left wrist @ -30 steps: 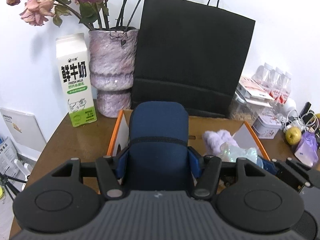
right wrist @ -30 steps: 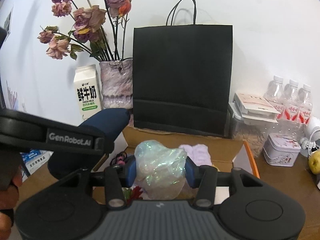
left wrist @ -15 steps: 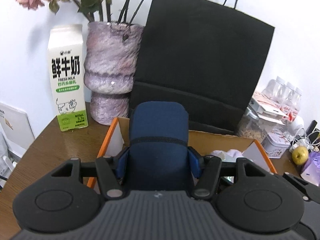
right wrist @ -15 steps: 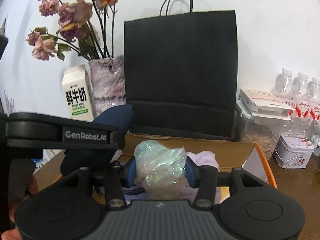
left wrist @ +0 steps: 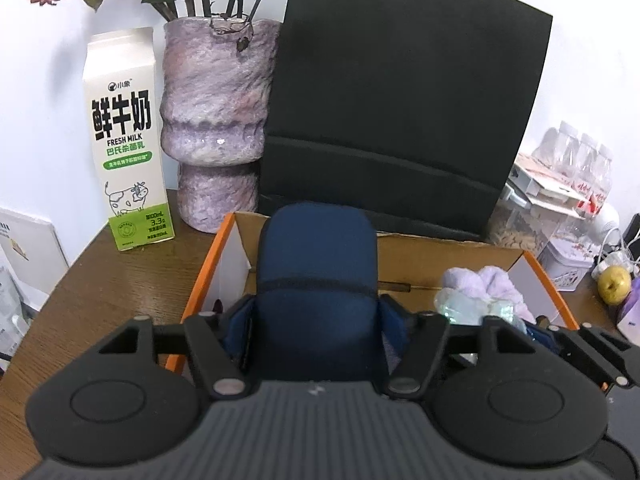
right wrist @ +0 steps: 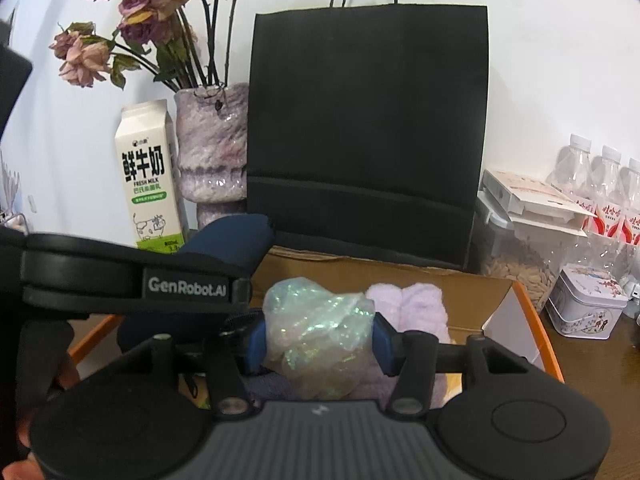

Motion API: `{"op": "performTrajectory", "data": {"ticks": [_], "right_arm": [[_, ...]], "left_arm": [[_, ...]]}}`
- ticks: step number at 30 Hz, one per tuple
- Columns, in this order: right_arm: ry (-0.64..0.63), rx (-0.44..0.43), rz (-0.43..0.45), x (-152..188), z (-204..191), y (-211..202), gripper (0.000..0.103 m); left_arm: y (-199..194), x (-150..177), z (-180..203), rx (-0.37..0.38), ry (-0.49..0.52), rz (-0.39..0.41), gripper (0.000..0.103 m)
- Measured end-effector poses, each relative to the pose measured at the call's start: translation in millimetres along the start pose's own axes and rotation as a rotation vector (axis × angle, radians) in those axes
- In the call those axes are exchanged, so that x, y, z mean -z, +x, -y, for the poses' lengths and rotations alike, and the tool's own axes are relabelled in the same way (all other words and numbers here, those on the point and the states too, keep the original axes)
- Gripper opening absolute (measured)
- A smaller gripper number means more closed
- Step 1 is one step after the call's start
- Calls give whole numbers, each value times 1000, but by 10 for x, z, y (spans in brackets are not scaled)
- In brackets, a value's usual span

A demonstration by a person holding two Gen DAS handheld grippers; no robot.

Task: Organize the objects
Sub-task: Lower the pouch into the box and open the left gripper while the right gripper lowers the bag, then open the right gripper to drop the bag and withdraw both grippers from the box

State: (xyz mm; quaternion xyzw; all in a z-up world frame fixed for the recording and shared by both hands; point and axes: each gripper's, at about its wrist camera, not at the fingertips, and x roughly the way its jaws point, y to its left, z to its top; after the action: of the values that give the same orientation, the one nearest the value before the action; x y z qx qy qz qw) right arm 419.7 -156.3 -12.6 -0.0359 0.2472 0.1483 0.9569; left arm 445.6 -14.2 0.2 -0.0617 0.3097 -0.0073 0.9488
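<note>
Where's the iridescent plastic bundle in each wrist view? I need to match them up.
Left wrist: the iridescent plastic bundle shows at right of centre, low in the cardboard box, in front of the lilac fluffy cloth.
Right wrist: the bundle sits at centre, between the right gripper fingers.
Shared landmark: the black paper bag behind the box.

Black paper bag [right wrist: 366, 128], purple vase [left wrist: 216, 120] of dried flowers [right wrist: 132, 32], milk carton [left wrist: 124, 140], water bottles [right wrist: 608, 188]
</note>
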Motion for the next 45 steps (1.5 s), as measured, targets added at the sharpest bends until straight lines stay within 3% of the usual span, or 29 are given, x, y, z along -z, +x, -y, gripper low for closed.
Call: {"op": "performTrajectory", "data": {"ticks": [1, 3, 5, 11, 26, 45], "right_arm": [[1, 2, -2, 8, 2, 0, 58], [4, 7, -7, 19, 5, -7, 80], [14, 11, -9, 31, 17, -13, 95], [36, -1, -12, 43, 41, -18, 103], [42, -6, 11, 11, 24, -122, 103], [32, -19, 51, 152, -104, -640, 103]], "left_arm": [[-20, 1, 11, -4, 5, 15, 100], [-75, -2, 17, -12, 6, 54, 103], [-99, -13, 16, -12, 4, 57, 103], [-111, -8, 43, -2, 13, 56, 103], [-227, -12, -8, 3, -6, 80, 103], [-858, 188, -158, 22, -44, 123, 103]]}}
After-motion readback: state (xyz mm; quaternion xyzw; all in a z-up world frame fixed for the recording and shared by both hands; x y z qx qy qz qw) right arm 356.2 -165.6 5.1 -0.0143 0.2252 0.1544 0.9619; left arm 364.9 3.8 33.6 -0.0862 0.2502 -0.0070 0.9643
